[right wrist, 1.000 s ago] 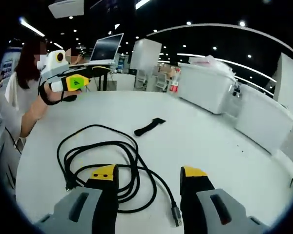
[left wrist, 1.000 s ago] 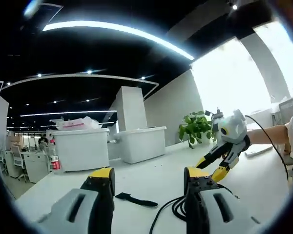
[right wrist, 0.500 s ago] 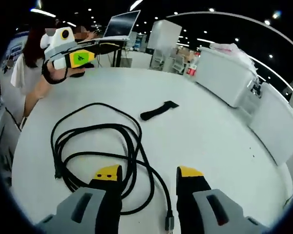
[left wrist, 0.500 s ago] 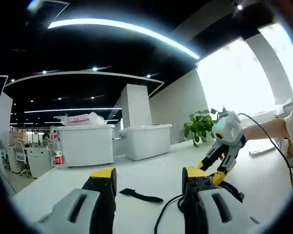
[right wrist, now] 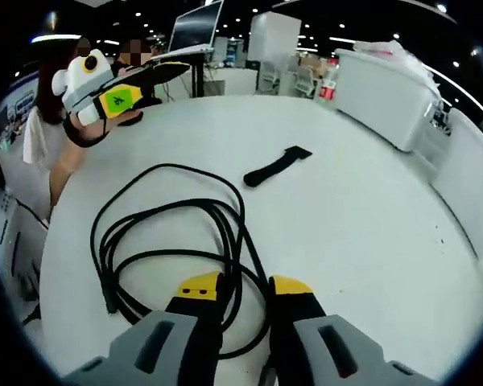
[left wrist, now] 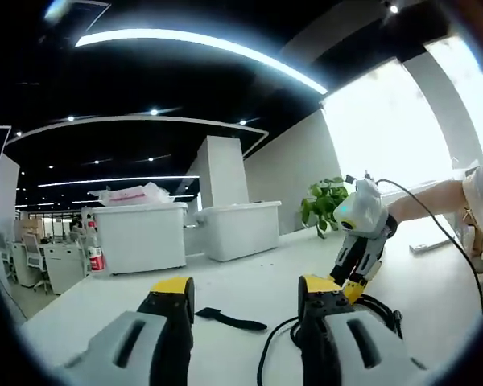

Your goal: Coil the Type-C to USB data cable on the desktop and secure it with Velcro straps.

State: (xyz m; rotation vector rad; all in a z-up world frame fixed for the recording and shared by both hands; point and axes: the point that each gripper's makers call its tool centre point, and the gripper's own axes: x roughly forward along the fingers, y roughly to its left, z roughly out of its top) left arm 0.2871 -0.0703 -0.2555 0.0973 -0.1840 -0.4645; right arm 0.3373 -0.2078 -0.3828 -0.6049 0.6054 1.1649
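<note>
Pinching the loosely looped black data cable [right wrist: 225, 241] cleanly needs the right gripper [right wrist: 245, 283], jaws nearly together, centred over one strand on the white desk [right wrist: 370, 209]

Right gripper [right wrist: 243, 288]: yellow-tipped jaws nearly together, narrow gap, over a strand of black data cable [right wrist: 173, 241]. Cable lies in loose loops on white worktop [right wrist: 370, 209]. Black Velcro strap [right wrist: 278, 166] flat, apart from the loops. Left gripper [right wrist: 117, 88] held above worktop's far edge.
</note>
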